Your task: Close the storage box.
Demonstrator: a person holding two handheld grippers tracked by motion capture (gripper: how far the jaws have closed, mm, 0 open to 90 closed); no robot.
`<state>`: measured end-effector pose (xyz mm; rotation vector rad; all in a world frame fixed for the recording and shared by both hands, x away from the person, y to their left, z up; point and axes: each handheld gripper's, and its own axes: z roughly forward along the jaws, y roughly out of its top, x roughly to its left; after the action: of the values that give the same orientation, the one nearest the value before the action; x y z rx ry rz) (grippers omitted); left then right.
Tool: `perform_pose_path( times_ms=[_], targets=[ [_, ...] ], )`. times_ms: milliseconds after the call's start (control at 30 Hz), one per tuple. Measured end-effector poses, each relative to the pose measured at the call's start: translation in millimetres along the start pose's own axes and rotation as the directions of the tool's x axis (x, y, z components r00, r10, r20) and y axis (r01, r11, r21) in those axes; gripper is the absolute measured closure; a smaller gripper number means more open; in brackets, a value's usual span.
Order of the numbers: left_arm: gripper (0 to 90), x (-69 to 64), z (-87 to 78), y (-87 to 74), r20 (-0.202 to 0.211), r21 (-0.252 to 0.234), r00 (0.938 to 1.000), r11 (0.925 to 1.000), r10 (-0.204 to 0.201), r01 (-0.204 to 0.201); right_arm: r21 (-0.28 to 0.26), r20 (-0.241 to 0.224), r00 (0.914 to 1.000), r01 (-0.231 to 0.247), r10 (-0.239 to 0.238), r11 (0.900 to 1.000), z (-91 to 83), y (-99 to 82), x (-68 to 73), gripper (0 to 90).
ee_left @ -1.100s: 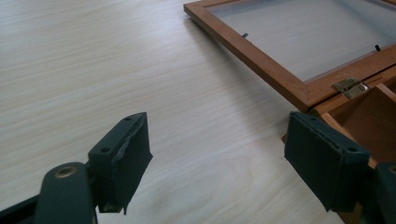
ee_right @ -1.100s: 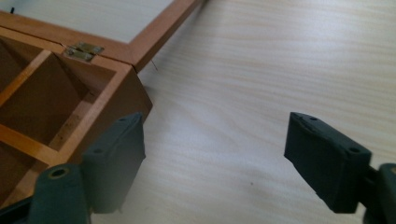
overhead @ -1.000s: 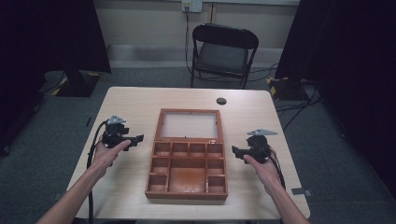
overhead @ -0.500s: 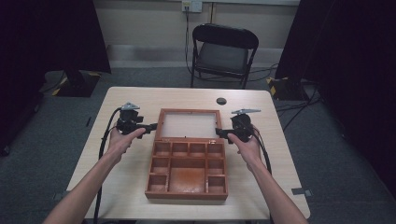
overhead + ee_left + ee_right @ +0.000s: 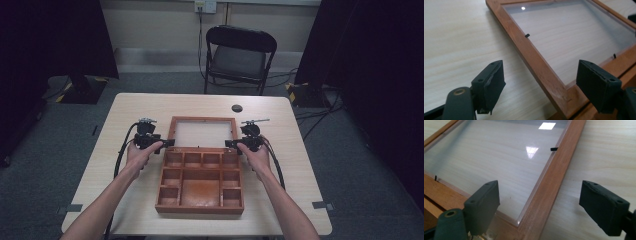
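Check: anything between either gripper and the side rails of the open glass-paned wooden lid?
Nothing visible. The left gripper straddles the left rail of the glass-paned wooden lid, the right gripper the right rail; both stand open, pads clear of the wood.

table [image 5: 125, 200]: light wood | on it: open wooden box [image 5: 200, 192], small dark disc [image 5: 237, 108]

Dim room, table [image 5: 125, 200] lit from above; lamp glare on glass lid [image 5: 499, 157]; near pads soft.
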<state>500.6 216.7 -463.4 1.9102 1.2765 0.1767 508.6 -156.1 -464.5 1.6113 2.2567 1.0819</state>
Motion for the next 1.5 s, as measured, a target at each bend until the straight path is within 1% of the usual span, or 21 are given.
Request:
perform_pose_path(
  times_ms=[67, 133, 200, 267, 300, 367, 400, 500, 600, 700, 767, 867, 967, 1033, 1100, 1133, 1167, 1200, 1233, 1333, 1500],
  targets=[
    [22.2, -1.0, 4.5, 1.2, -0.023, 0.011, 0.9995, 0.9997, 0.024, -0.024, -0.002, -0.013, 0.9999, -0.011, 0.011, 0.9999, 2.2, 0.2, 0.3, 14.1],
    [22.1, -2.0, 9.3, 0.8, 0.0, 0.032, 0.9999, 0.9994, 0.012, -0.012, -0.015, -0.027, 0.9996, 0.001, -0.002, 0.9999, 4.3, -0.5, -0.1, 13.8],
    [21.7, -2.7, 10.4, 0.7, -0.004, 0.025, 1.0, 0.9996, 0.009, -0.009, -0.01, -0.053, 0.9984, -0.02, 0.019, 0.9998, 7.1, -0.8, -1.6, 13.4],
    [20.8, -3.2, 11.8, 1.6, -0.004, 0.028, 0.9998, 0.9994, -0.021, 0.021, -0.005, -0.076, 0.9961, -0.044, 0.044, 0.999, 9.2, -1.3, -3.5, 12.5],
    [20.7, -4.2, 12.5, 2.0, 0.01, 0.026, 0.9995, 0.9992, -0.029, 0.029, -0.002, -0.078, 0.9955, -0.053, 0.053, 0.9986, 9.7, -1.4, -3.8, 11.2],
    [19.9, -5.7, 16.0, 2.6, 0.008, 0.048, 0.9997, 0.9985, -0.024, 0.024, -0.006, -0.07, 0.9955, -0.064, 0.063, 0.998, 11.0, -2.7, -4.4, 8.9],
    [19.2, -6.5, 16.8, 3.5, 0.007, 0.051, 0.999, 0.9977, -0.044, 0.043, -0.005, -0.08, 0.994, -0.075, 0.074, 0.9972, 11.5, -3.3, -4.4, 9.0],
    [18.7, -7.7, 18.6, 5.1, 0.001, 0.054, 0.9997, 0.9983, -0.024, 0.024, 0.006, -0.114, 0.9885, -0.099, 0.099, 0.9951, 14.9, -4.2, -3.9, 8.9],
    [18.7, -9.4, 22.0, 4.2, 0.024, 0.048, 0.9988, 0.998, -0.042, 0.041, 0.011, -0.132, 0.9856, -0.105, 0.106, 0.9944, 16.7, -4.6, -1.2, 8.9],
    [18.1, -9.1, 23.8, 3.6, 0.038, 0.051, 0.997, 0.9965, -0.067, 0.065, 0.008, -0.127, 0.9881, -0.087, 0.087, 0.9962, 18.2, -3.3, 3.3, 8.8],
    [17.3, -9.3, 24.4, 3.2, 0.037, 0.05, 0.9967, 0.9963, -0.072, 0.07, 0.011, -0.104, 0.9918, -0.074, 0.074, 0.9972, 18.2, -2.0, 7.1, 7.5],
    [17.2, -10.0, 26.6, 1.8, 0.055, 0.051, 0.9929, 0.9934, -0.106, 0.103, 0.013, -0.104, 0.9914, -0.079, 0.08, 0.9968, 18.4, -1.9, 7.1, 7.5],
    [15.4, -10.2, 27.6, 2.9, 0.056, 0.063, 0.9933, 0.9933, -0.101, 0.097, 0.014, -0.107, 0.9909, -0.081, 0.082, 0.9967, 18.7, -1.9, 7.0, 7.5],
    [15.0, -9.5, 28.5, 3.3, 0.063, 0.066, 0.9924, 0.9927, -0.105, 0.101, 0.029, -0.128, 0.985, -0.113, 0.116, 0.9932, 20.0, -2.3, 4.6, 7.5],
    [15.0, -8.8, 28.8, 3.8, 0.072, 0.072, 0.9913, 0.9918, -0.11, 0.105, 0.051, -0.166, 0.9733, -0.152, 0.159, 0.987, 22.6, -3.4, -0.7, 7.5],
    [15.0, -9.3, 28.9, 4.2, 0.07, 0.077, 0.9918, 0.9918, -0.107, 0.102, 0.046, -0.167, 0.9747, -0.143, 0.149, 0.9886, 22.4, -3.6, -0.4, 7.5],
    [14.8, -10.2, 29.2, 4.6, 0.068, 0.08, 0.9913, 0.991, -0.113, 0.107, 0.035, -0.151, 0.9817, -0.112, 0.116, 0.9931, 21.0, -2.7, 2.6, 8.0],
    [14.8, -9.2, 29.3, 5.0, 0.069, 0.087, 0.992, 0.9912, -0.106, 0.1, 0.035, -0.151, 0.9817, -0.112, 0.116, 0.9931, 21.0, -2.7, 2.6, 8.0],
    [14.9, -8.4, 29.8, 5.0, 0.076, 0.086, 0.9906, 0.9906, -0.114, 0.107, 0.029, -0.136, 0.9862, -0.091, 0.095, 0.9954, 19.8, -2.0, 5.3, 7.9],
    [16.3, -6.5, 30.7, 4.3, 0.101, 0.093, 0.9861, 0.9881, -0.132, 0.123, 0.033, -0.123, 0.9876, -0.094, 0.097, 0.995, 18.6, -2.1, 7.0, 7.9],
    [16.6, -7.2, 30.2, 5.1, 0.102, 0.086, 0.9869, 0.9895, -0.125, 0.116, 0.021, -0.113, 0.9901, -0.082, 0.084, 0.9964, 17.9, -2.3, 7.9, 7.9]
  ],
)
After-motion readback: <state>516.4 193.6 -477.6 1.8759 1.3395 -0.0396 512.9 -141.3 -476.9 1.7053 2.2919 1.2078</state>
